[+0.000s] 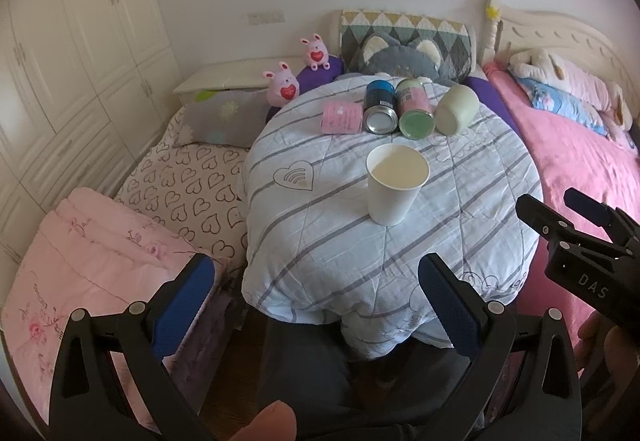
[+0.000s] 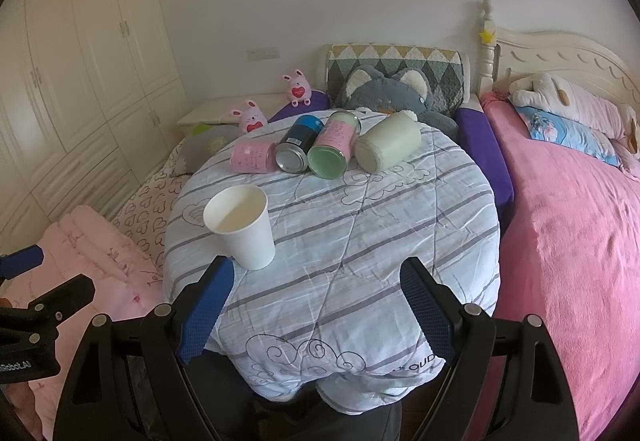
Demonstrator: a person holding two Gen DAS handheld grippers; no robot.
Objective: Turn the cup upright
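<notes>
A white paper cup (image 1: 394, 185) stands upright, mouth up and empty, on a round table under a striped quilt (image 1: 340, 241). It also shows in the right wrist view (image 2: 242, 227), near the table's left front. My left gripper (image 1: 316, 301) is open and empty, held back in front of the table's near edge. My right gripper (image 2: 316, 305) is open and empty, over the near edge, its left finger (image 2: 208, 313) just short of the cup. The right gripper shows at the right of the left wrist view (image 1: 560, 213).
Several containers lie on their sides at the table's far edge: a pink cup (image 2: 250, 157), a blue can (image 2: 298, 147), a pink-and-green can (image 2: 334, 151) and a pale green mug (image 2: 386, 147). Beds with plush toys surround the table; a pink folded quilt (image 1: 92, 265) lies at left.
</notes>
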